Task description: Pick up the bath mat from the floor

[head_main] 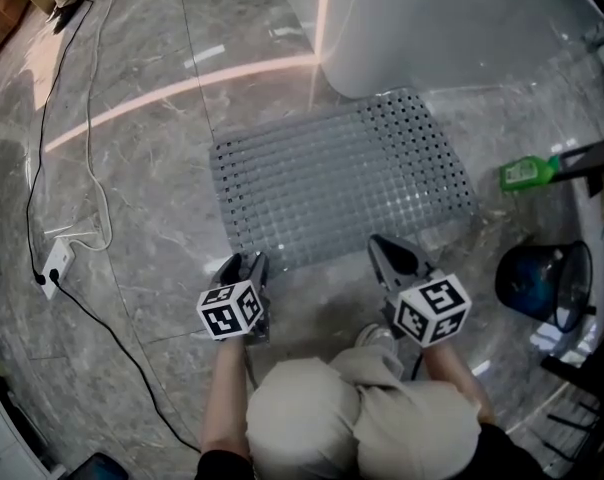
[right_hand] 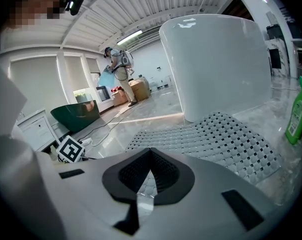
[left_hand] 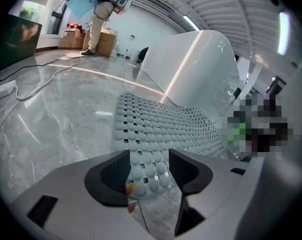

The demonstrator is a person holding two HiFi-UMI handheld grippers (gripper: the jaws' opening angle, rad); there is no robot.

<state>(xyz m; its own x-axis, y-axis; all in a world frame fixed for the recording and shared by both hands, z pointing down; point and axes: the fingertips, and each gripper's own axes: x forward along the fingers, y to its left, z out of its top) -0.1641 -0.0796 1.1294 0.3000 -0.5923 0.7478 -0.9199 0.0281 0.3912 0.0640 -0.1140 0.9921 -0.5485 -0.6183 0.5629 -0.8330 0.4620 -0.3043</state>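
Marble floor [head_main: 132, 168]: grey perforated bath mat [head_main: 342, 178] lay flat beside white tub [head_main: 432, 18].
Its near edge partly hid behind left gripper [head_main: 246, 260], jaws apart, and right gripper [head_main: 382, 242], jaws clenched.

Head view steeply down from above, 2 gripper views low along jaws, all share bath mat [head_main: 342, 183]

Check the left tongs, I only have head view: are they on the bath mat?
Observer: In the left gripper view the left tongs stand apart; the bath mat corner lies between them, unpinched.
Operator: Right side?
Observer: The right tongs are closed tip to tip, empty, mat just ahead.
Operator: Anyone around?
Observer: A person stands far off beside cardboard boxes.
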